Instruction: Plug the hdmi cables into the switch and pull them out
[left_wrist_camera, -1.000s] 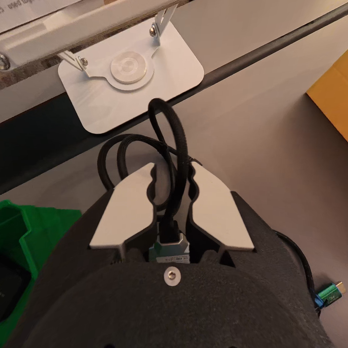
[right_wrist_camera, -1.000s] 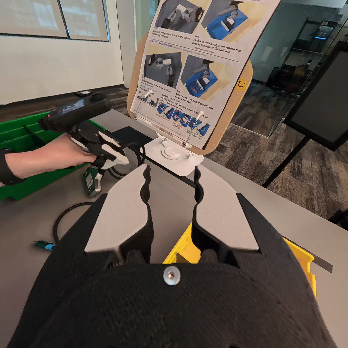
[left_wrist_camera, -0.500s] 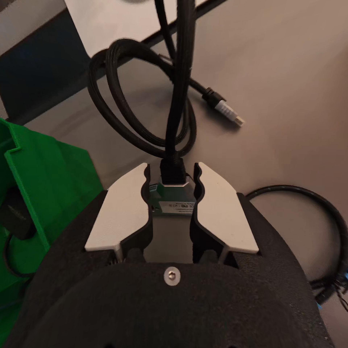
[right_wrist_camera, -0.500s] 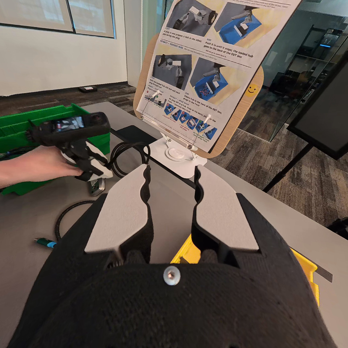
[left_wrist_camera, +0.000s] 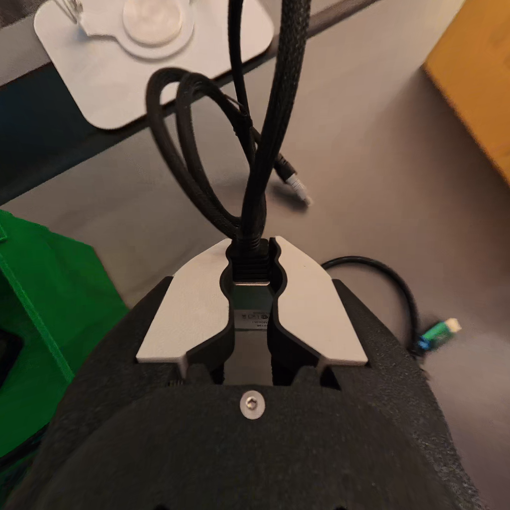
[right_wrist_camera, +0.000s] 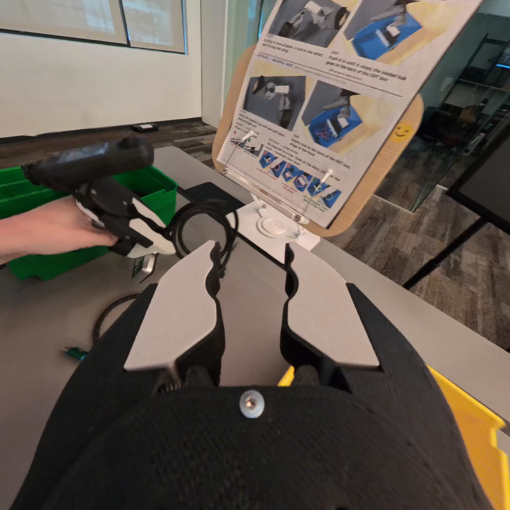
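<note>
Switch (left_wrist_camera: 250, 303) regripped deeper, cable (left_wrist_camera: 265, 171) end forward

Green bin (right_wrist_camera: 91, 193) at the left edge of the grey table (right_wrist_camera: 372, 298); yellow bin (right_wrist_camera: 477, 430) at the right edge, close by. White stand base (left_wrist_camera: 110, 82) at the far edge, bearing a wooden board (right_wrist_camera: 386, 171) with a printed sheet (right_wrist_camera: 317, 105) clipped on. Beyond the table: patterned carpet floor (right_wrist_camera: 414, 248), white wall (right_wrist_camera: 96, 82), dark screen on a stand (right_wrist_camera: 485, 182).
</note>
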`<state>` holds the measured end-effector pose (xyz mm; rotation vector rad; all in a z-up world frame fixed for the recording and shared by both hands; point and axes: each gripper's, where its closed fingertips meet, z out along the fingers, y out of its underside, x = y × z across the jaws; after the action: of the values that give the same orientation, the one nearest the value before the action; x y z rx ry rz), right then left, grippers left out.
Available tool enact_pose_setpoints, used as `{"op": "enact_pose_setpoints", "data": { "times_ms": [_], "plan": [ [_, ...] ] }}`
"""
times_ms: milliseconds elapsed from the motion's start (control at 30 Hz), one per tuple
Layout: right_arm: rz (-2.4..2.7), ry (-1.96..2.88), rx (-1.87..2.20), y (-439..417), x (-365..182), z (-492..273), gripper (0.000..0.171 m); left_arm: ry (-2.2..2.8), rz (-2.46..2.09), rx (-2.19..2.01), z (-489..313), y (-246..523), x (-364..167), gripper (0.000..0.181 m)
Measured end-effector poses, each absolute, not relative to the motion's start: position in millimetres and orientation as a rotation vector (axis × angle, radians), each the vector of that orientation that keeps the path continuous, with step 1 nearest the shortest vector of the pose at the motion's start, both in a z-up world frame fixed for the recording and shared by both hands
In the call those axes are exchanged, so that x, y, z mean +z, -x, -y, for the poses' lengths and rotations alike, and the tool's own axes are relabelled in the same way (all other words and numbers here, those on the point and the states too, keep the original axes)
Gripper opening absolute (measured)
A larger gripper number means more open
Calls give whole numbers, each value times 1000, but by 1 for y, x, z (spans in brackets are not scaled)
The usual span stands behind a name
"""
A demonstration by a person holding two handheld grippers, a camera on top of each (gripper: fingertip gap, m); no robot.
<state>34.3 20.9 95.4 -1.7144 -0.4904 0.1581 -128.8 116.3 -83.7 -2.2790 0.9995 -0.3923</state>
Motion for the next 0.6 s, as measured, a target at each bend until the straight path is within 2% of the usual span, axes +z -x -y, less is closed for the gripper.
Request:
{"op": "enact_pose_setpoints", "data": {
  "times_ms": [133, 233, 333, 600],
  "plan": [
    [579, 1700, 288, 15, 84, -23, 46, 2199, -891, -703, -102, 116, -38, 23],
    [620, 1606, 394, 61, 82, -23, 53, 2135, -787, -916, -98, 111, -4, 23],
    [580, 1562, 377, 88, 70, -30, 56, 2093, -709, -1064, -97, 110, 22, 23],
    [537, 1566, 279, 116, 32, -42, 55, 2016, -543, -1394, -91, 98, 51, 23]
  ]
}}
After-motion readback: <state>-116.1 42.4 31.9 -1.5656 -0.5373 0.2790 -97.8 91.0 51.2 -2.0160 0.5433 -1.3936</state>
